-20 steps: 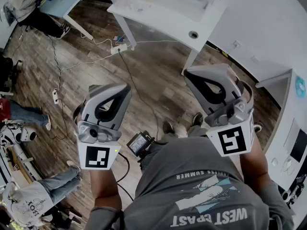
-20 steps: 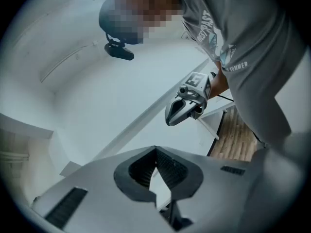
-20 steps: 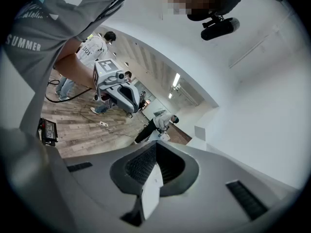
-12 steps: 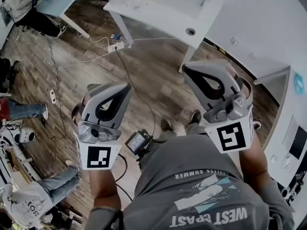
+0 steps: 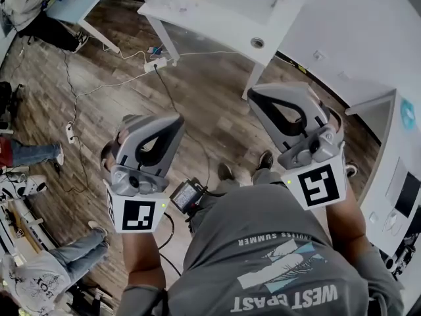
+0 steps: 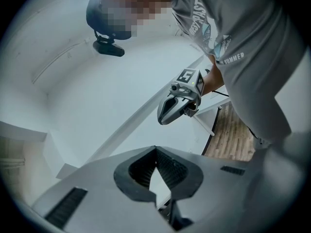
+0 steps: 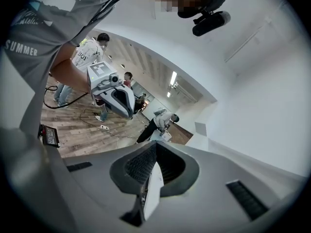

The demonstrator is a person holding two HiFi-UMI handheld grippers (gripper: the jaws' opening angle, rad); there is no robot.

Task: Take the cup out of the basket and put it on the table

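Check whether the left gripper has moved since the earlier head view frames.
Yes, slightly: the left gripper has drifted right, away from the white socket block lying by the cable, though the view itself shifted too.

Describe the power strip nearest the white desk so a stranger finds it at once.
Find the white desk at the top of the head view; follow its left-hand leg down to the wooden floor. The white power strip lies at that leg's foot, unlike the second strip, farther left on open floor.
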